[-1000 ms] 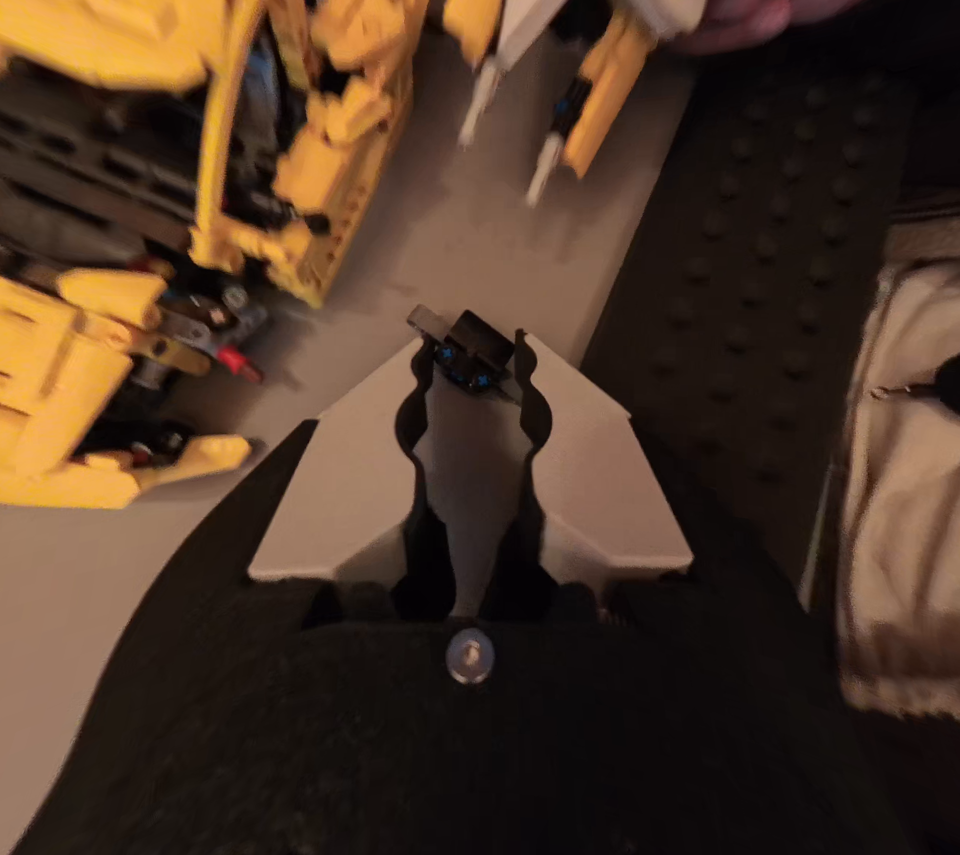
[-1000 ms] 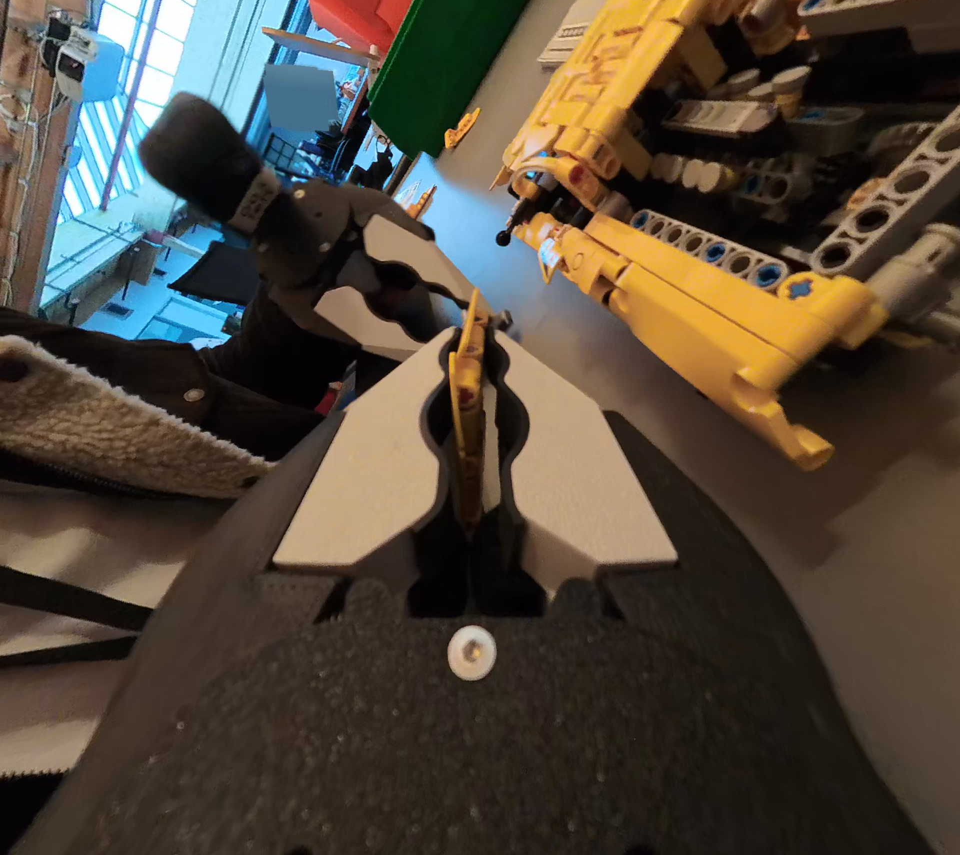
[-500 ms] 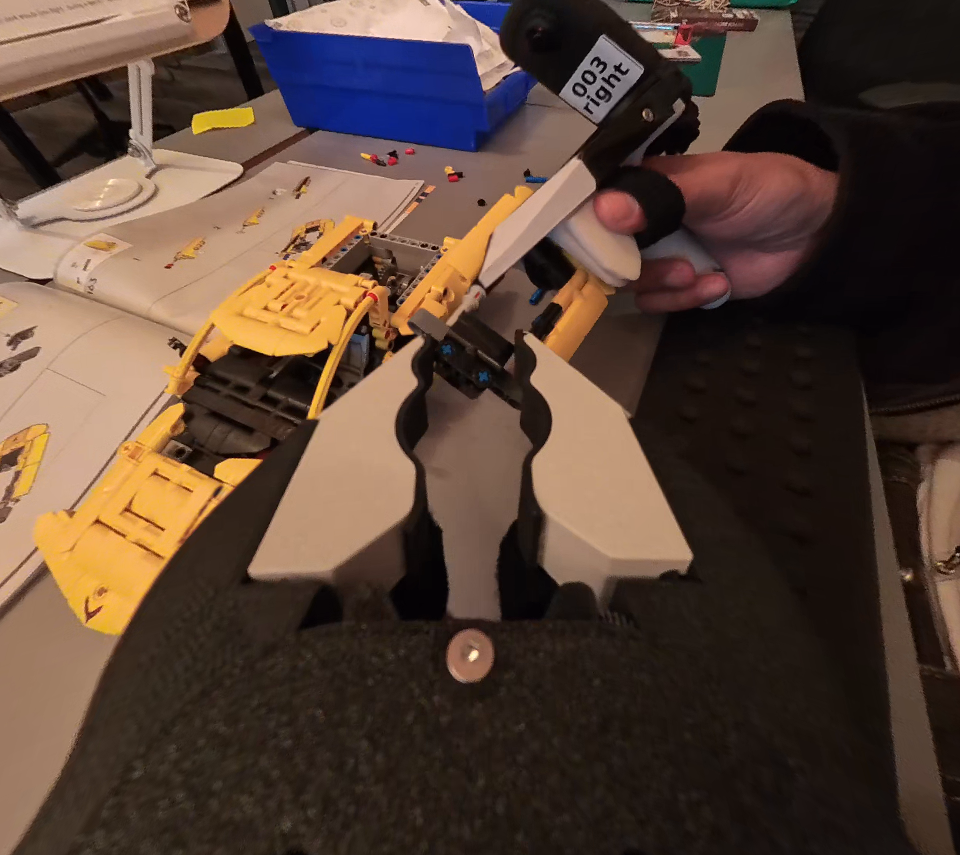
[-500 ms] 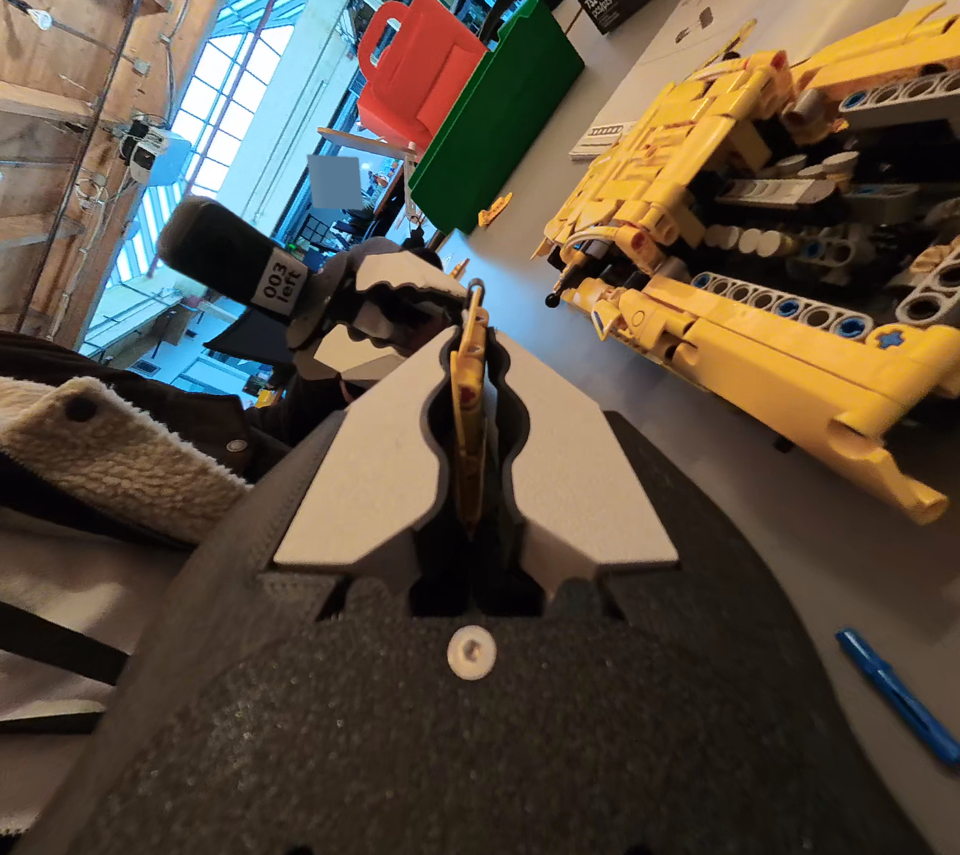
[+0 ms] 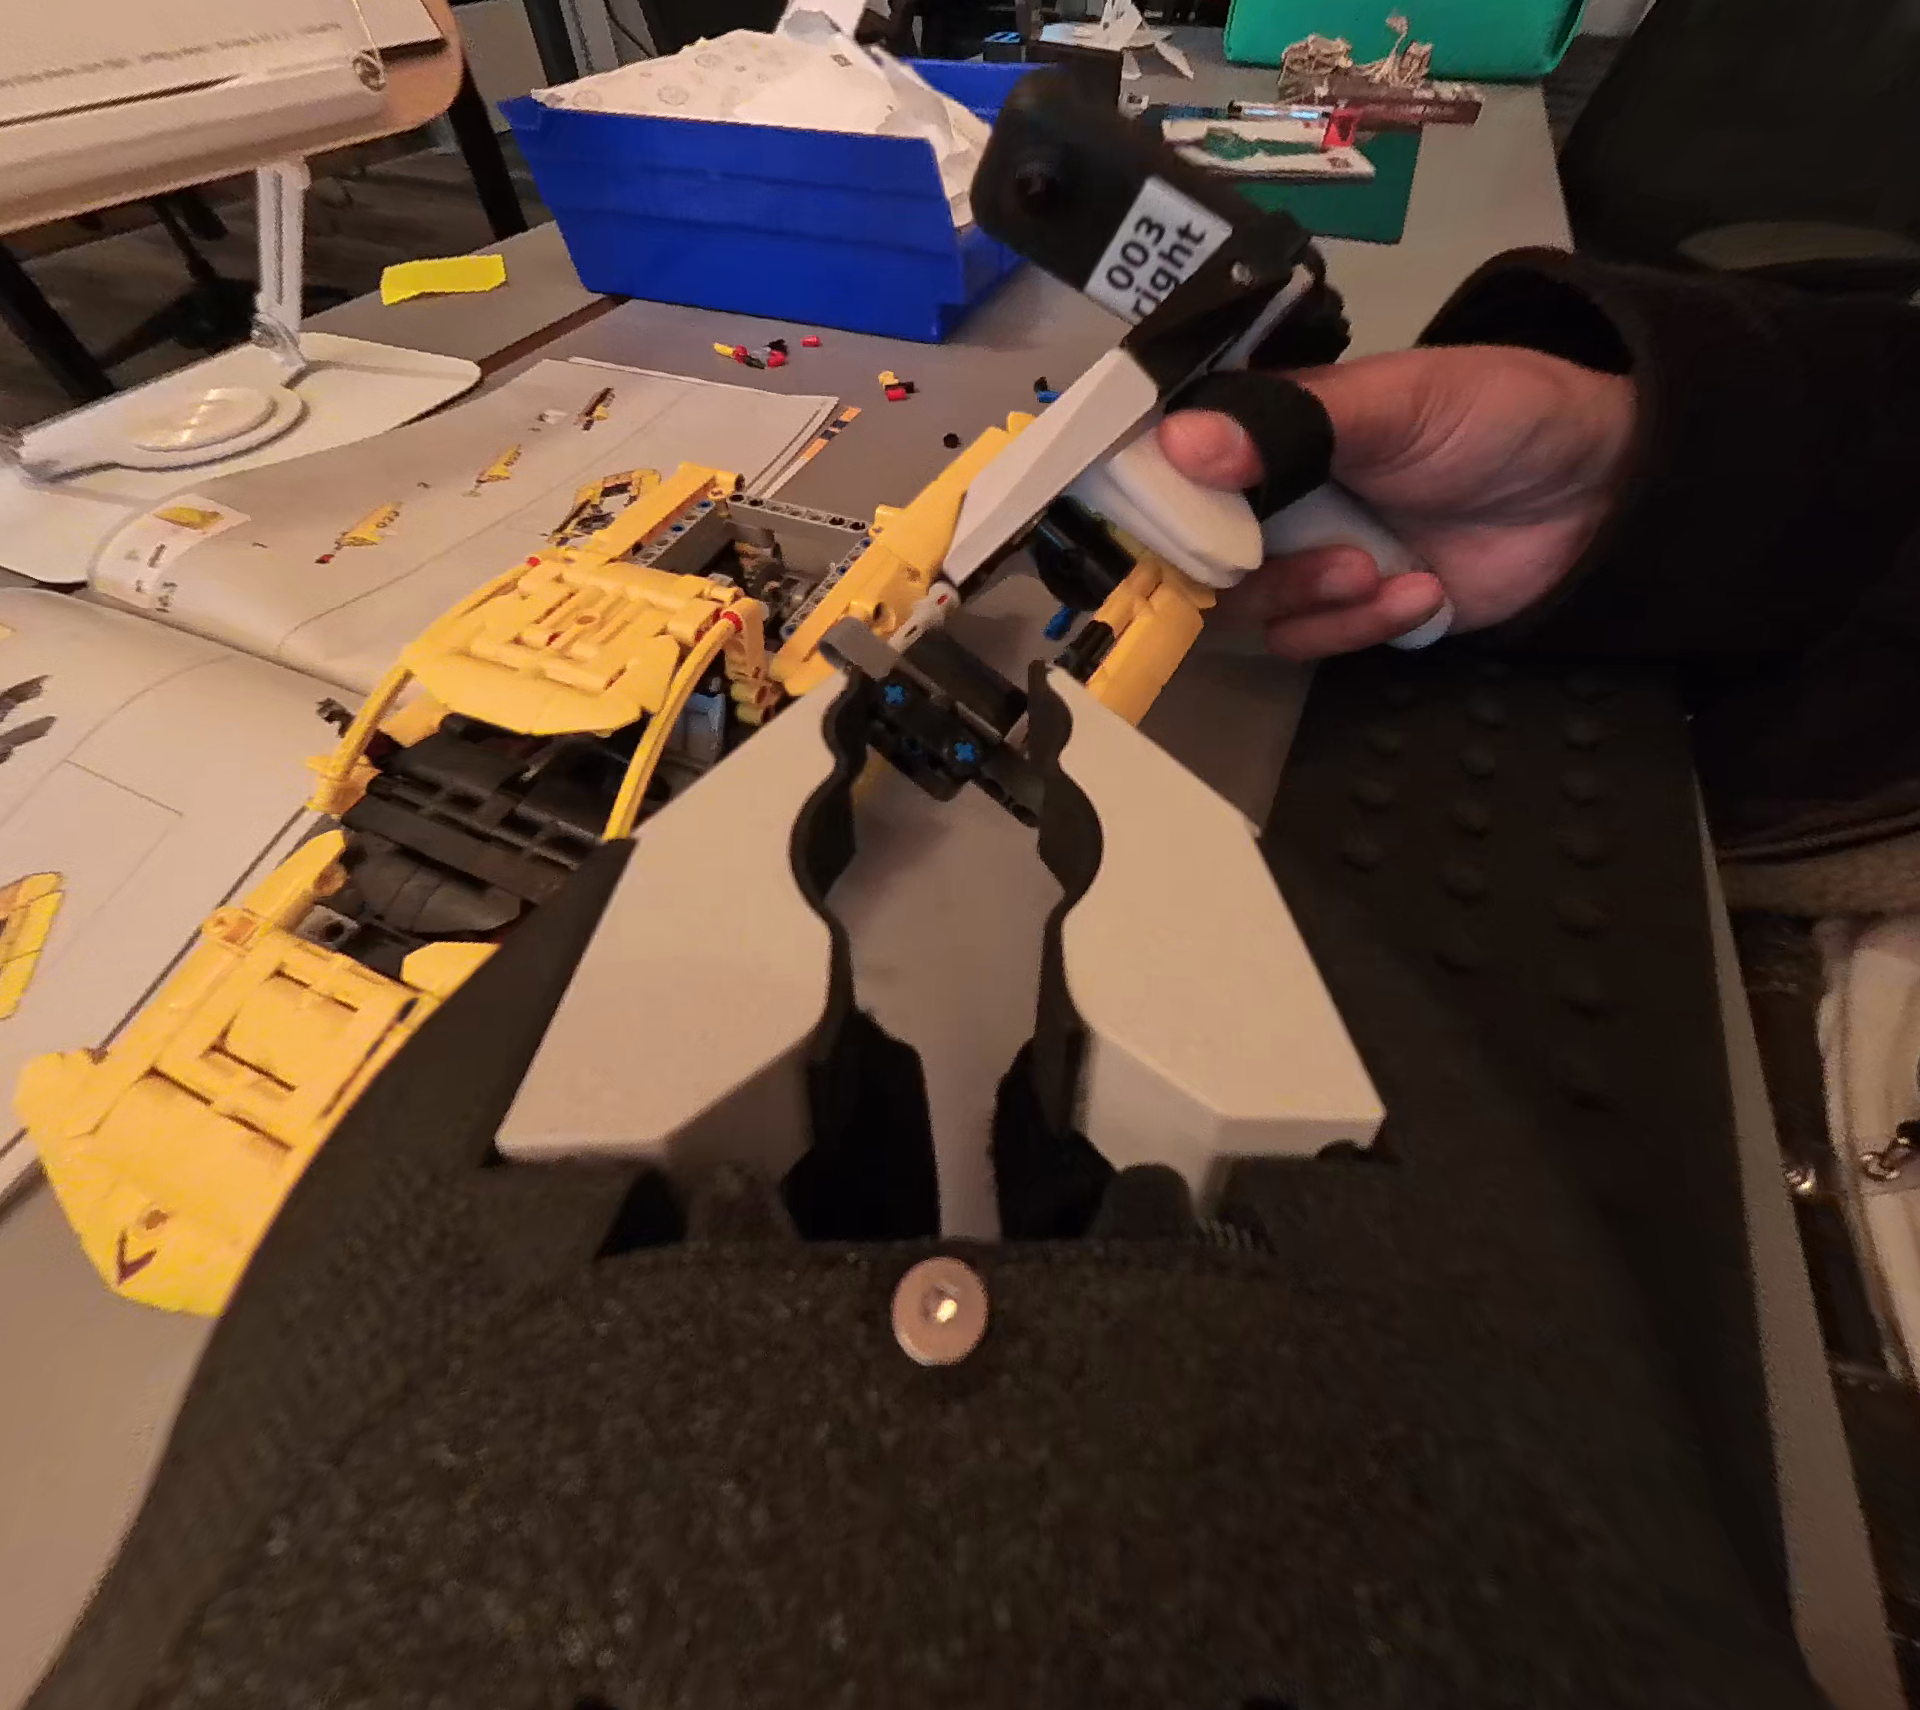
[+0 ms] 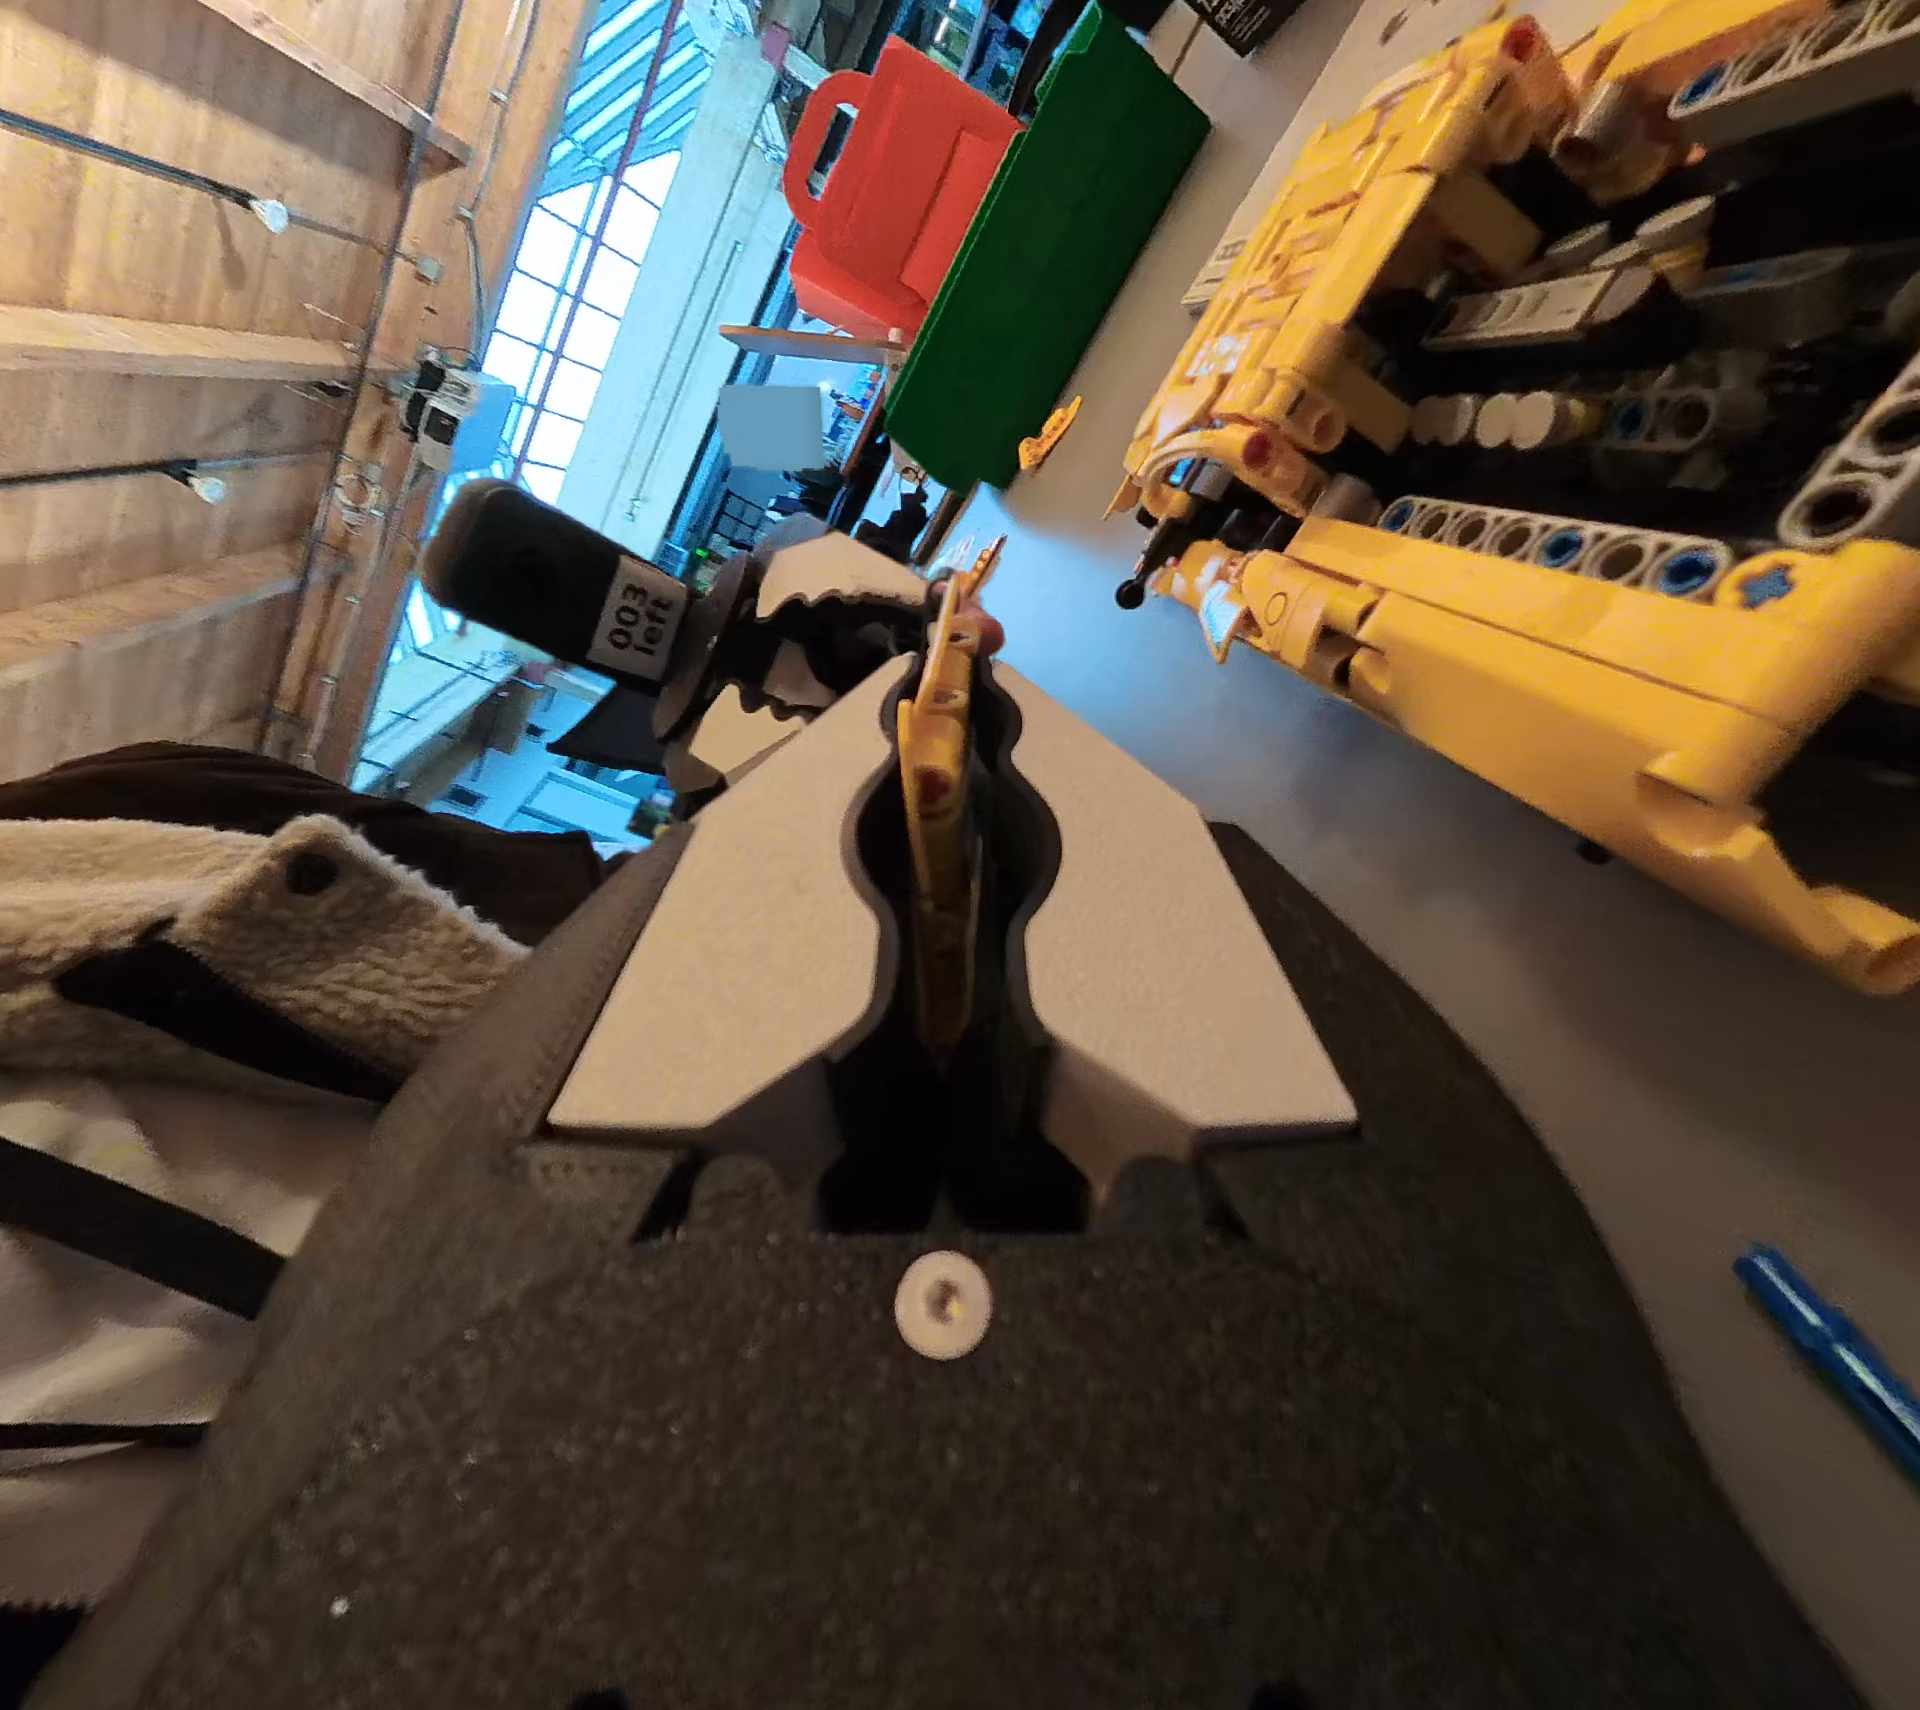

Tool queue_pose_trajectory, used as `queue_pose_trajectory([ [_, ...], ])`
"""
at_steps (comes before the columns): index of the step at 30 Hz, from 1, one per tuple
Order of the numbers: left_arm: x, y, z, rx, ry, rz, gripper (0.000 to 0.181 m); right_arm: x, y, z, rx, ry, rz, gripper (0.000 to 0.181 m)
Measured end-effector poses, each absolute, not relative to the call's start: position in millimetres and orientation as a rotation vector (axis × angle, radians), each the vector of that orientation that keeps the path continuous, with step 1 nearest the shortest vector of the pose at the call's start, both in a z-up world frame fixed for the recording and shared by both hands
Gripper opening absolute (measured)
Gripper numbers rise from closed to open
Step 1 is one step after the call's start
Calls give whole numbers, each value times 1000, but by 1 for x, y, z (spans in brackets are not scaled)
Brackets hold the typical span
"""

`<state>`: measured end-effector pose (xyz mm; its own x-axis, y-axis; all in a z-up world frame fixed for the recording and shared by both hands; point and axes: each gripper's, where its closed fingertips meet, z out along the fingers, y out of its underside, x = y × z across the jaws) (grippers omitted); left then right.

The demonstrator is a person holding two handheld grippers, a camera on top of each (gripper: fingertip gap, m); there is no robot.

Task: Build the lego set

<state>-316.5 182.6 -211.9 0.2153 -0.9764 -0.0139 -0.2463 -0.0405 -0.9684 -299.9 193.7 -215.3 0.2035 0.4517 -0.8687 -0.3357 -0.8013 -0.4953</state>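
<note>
Yellow car [image 5: 436,787] mostly built, sitting on table [image 5: 935,372]. My left tongs [image 5: 940,725] pinching small black sub-assembly [image 5: 940,720], right tongs [image 6: 940,704] clamped on thin yellow piece [image 6: 935,829]. Both 2 bits unattached.

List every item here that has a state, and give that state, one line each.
left gripper: shut on the black lego piece, held at the fingertips above the table.
right gripper: shut on the thin yellow lego piece, held edge-on.
yellow lego car: partly built, inner frame exposed.
blue bin: open, stuffed with crumpled white paper.
instruction booklet: lying open on the table.
</note>
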Motion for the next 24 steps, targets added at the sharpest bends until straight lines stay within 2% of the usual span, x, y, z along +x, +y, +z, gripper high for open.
queue_pose_trajectory([
  [8, -317, 189, -216, -1557, 1170, -917, 20, -303, 195, -217, -1889, -116, 1577, 8],
  [24, -313, 202, -231, -1754, 1071, -980, 17, -304, 200, -222, -1963, -432, 802, 8],
])
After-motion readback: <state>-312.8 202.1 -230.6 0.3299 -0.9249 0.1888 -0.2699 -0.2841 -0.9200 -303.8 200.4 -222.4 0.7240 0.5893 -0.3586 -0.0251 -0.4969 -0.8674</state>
